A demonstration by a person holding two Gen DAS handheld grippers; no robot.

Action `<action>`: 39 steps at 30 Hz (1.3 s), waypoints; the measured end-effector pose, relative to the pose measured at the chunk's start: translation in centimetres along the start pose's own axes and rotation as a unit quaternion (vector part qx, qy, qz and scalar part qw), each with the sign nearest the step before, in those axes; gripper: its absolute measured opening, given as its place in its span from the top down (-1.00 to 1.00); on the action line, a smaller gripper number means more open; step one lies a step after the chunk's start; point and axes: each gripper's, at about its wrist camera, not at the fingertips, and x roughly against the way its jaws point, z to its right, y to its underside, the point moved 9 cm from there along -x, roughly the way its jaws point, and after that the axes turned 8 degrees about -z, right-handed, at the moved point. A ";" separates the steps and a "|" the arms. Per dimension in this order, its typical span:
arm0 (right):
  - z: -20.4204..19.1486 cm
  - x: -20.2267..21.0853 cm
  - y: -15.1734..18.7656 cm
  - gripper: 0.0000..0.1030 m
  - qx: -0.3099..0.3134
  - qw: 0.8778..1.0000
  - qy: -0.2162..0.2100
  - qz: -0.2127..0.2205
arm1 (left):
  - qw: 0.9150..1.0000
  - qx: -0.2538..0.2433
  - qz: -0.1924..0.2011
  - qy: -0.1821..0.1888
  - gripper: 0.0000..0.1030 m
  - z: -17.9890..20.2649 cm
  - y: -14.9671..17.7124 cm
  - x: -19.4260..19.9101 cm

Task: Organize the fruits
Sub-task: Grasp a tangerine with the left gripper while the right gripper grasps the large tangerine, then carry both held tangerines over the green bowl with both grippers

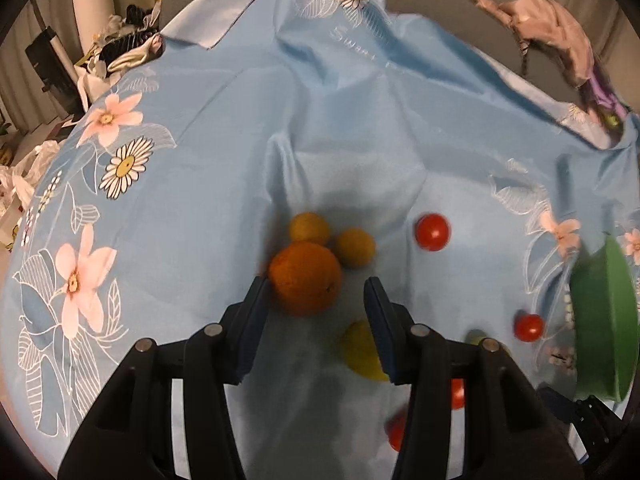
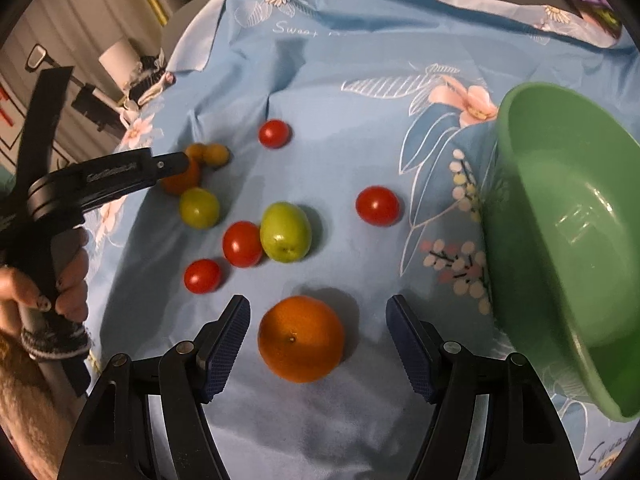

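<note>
Fruits lie on a blue flowered cloth [image 2: 340,60]. My right gripper [image 2: 318,312] is open, its fingers on either side of an orange [image 2: 301,340]. Beyond it lie several red tomatoes [image 2: 377,205], a green fruit [image 2: 285,232] and a yellow-green one [image 2: 199,207]. My left gripper [image 1: 314,292] is open just before a second orange [image 1: 305,278], which touches the left finger; two small yellow fruits [image 1: 354,247] sit behind it. The left gripper also shows in the right wrist view [image 2: 176,162]. A green bowl [image 2: 560,248] stands empty at the right.
A red tomato [image 1: 431,232] and another [image 1: 529,327] lie to the right of the left gripper, near the bowl [image 1: 604,320]. A yellow-green fruit [image 1: 362,350] lies under the left gripper's right finger. Clutter [image 1: 120,44] sits beyond the cloth's far left edge.
</note>
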 end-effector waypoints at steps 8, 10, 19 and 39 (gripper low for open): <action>-0.4 -0.9 0.3 -0.40 0.015 0.999 0.028 -0.010 | 0.999 -0.023 0.012 -0.023 0.10 0.4 -0.1 -0.7; -0.4 -1.1 0.2 -0.33 0.020 0.999 0.039 -0.009 | 0.999 -0.029 0.017 -0.034 0.13 0.5 -0.2 -0.9; -1.2 -1.2 0.1 0.10 0.045 0.997 0.059 0.004 | 0.999 -0.026 0.022 -0.034 0.22 0.2 -0.2 -0.8; -0.4 4.3 -1.2 0.10 -0.005 0.996 -0.002 0.085 | 0.987 -0.028 0.133 0.086 0.22 4.4 2.1 10.8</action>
